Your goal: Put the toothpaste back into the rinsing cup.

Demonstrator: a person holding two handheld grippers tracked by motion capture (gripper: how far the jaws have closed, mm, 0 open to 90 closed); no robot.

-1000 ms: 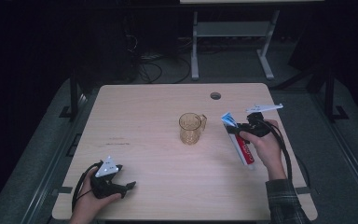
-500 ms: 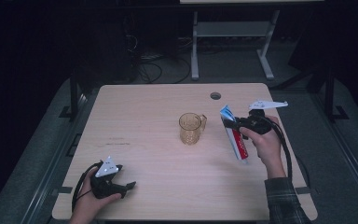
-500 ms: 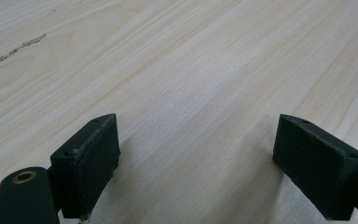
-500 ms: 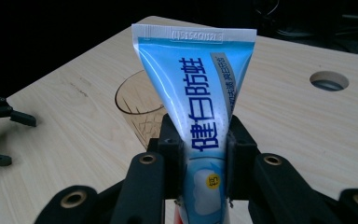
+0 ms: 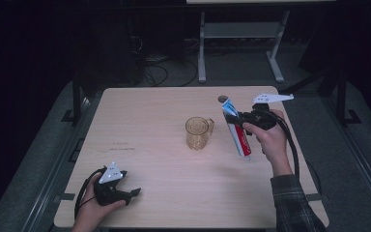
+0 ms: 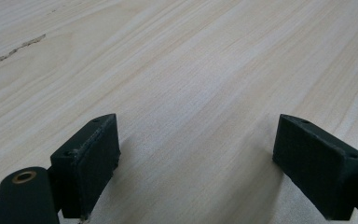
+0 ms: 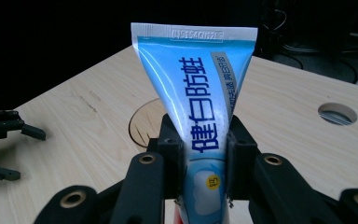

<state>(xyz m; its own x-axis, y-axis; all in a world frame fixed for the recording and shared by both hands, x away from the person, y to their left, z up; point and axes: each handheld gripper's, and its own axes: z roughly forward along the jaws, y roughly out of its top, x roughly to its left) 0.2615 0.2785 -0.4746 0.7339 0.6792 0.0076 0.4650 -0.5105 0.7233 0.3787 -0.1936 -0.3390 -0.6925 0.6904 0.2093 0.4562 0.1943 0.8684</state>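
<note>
A blue, white and red toothpaste tube (image 5: 235,129) hangs lifted above the table's right side, crimped end up. My right gripper (image 5: 237,116) is shut on its upper part. In the right gripper view the tube (image 7: 200,107) stands clamped between the two black pads (image 7: 171,154), with blue characters on its face. A clear amber mug (image 5: 197,132) stands near the table's middle, left of the tube; its rim (image 7: 144,122) shows behind the jaws. My left gripper (image 5: 134,192) rests at the front left of the table, and its jaws stand wide apart, open over bare wood (image 6: 191,93).
The light wooden table (image 5: 164,106) has a round cable hole (image 5: 222,99) at its back right, also seen as the hole (image 7: 337,114). A metal stand (image 5: 236,38) and cables lie on the dark floor behind the table.
My right hand has raised the toothpaste tube off the table and tipped it upright, closer to the mug. The left hand and its gripper have stayed in place.
</note>
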